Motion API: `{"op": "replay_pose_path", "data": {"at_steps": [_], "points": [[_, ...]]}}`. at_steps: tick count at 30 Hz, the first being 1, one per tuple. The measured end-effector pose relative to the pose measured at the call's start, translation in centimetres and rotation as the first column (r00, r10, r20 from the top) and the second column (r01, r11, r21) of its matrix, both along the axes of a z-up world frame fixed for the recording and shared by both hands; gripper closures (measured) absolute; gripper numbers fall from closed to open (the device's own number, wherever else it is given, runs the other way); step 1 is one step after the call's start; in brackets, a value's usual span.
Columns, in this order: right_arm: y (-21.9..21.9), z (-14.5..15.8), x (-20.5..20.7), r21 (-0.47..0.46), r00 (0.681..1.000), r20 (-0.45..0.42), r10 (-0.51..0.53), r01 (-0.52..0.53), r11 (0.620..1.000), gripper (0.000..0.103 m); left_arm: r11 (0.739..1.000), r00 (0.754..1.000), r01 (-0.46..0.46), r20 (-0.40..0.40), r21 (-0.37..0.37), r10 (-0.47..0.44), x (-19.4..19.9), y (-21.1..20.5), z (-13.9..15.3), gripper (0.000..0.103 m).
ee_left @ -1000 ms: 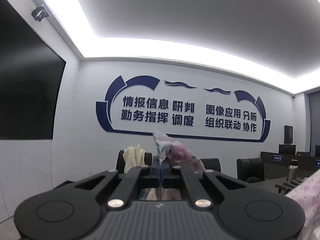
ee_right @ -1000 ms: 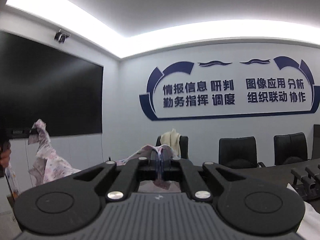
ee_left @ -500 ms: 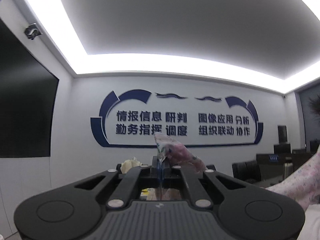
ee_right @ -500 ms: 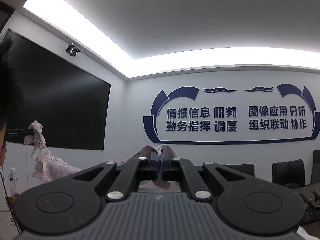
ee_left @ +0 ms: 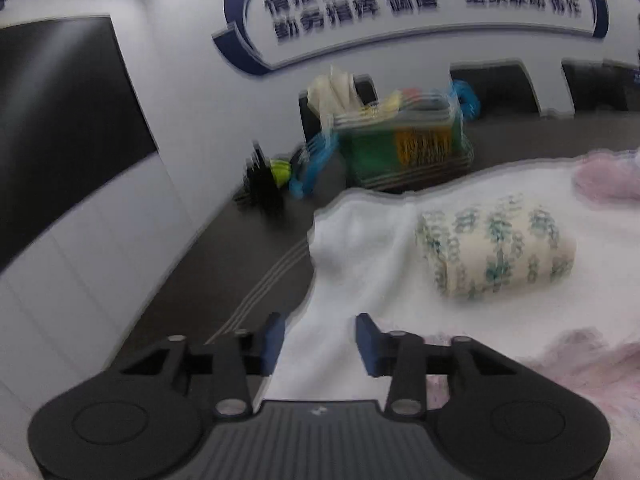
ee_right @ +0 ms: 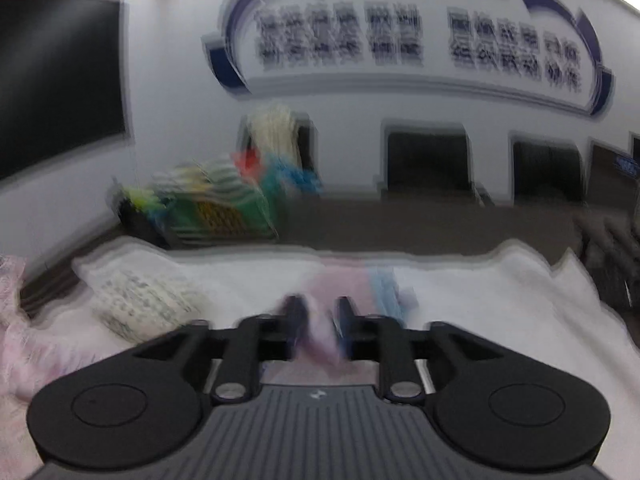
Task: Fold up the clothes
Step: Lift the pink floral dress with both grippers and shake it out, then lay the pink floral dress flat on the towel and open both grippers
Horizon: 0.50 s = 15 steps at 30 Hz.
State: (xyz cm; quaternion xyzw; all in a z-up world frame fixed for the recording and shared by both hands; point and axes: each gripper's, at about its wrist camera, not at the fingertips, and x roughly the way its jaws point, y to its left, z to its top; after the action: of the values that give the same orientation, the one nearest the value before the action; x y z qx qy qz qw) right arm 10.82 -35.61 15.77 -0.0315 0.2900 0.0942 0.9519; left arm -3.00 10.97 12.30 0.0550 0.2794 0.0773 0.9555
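Letting the pink flowery garment (ee_right: 344, 280) down gently onto the white cover (ee_left: 360, 240) on the table, keeping both ends level and backing off slowly so nothing is bunching up. Opening the left gripper (ee_left: 320, 340) just now, with nothing sitting between its jaws, and opening the right gripper (ee_right: 320, 320) just now too, with pink cloth showing in the gap but too blurry for telling if it is touching the pads. Looking soft, thin and crumpled, lying in pink heaps near both grippers, close to a rolled green-print garment (ee_left: 496, 248).
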Motion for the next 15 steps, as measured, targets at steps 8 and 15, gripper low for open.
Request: {"op": "replay_pose_path", "data": {"at_steps": [8,15], "points": [[-1.1,-4.3,-10.9,-0.022,0.996,0.047,0.076,-0.075,0.997,0.023,0.874,0.919,0.391,0.067,-0.288,-0.389,-8.8,-3.6,-4.2,0.031],[-0.3,-6.4,-17.0,-0.004,0.989,-0.013,0.148,-0.148,0.989,0.023,0.829,0.835,0.534,-0.049,-0.167,-0.548,-6.5,-9.6,-5.5,0.033]]}}
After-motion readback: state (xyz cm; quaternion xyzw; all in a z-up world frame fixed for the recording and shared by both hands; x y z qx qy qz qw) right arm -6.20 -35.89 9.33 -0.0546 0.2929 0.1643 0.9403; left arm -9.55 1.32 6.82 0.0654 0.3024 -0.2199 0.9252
